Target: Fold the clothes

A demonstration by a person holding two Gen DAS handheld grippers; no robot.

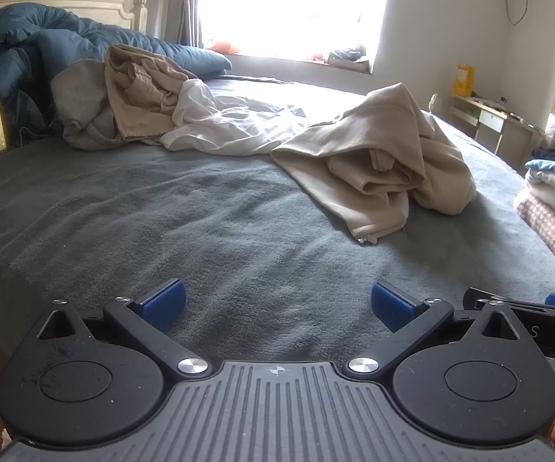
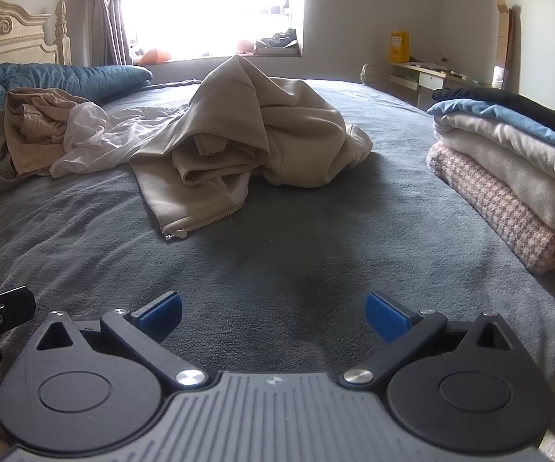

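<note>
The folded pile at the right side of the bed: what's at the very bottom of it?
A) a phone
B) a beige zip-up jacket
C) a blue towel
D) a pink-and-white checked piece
D: in the right wrist view the folded pile rests on a pink-and-white checked piece, with cream layers and a blue one above it; the beige zip-up jacket lies crumpled apart, mid-bed.

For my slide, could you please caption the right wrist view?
Open right gripper hovers over the grey bed, facing a crumpled beige zip hoodie; folded stack at right.
</note>
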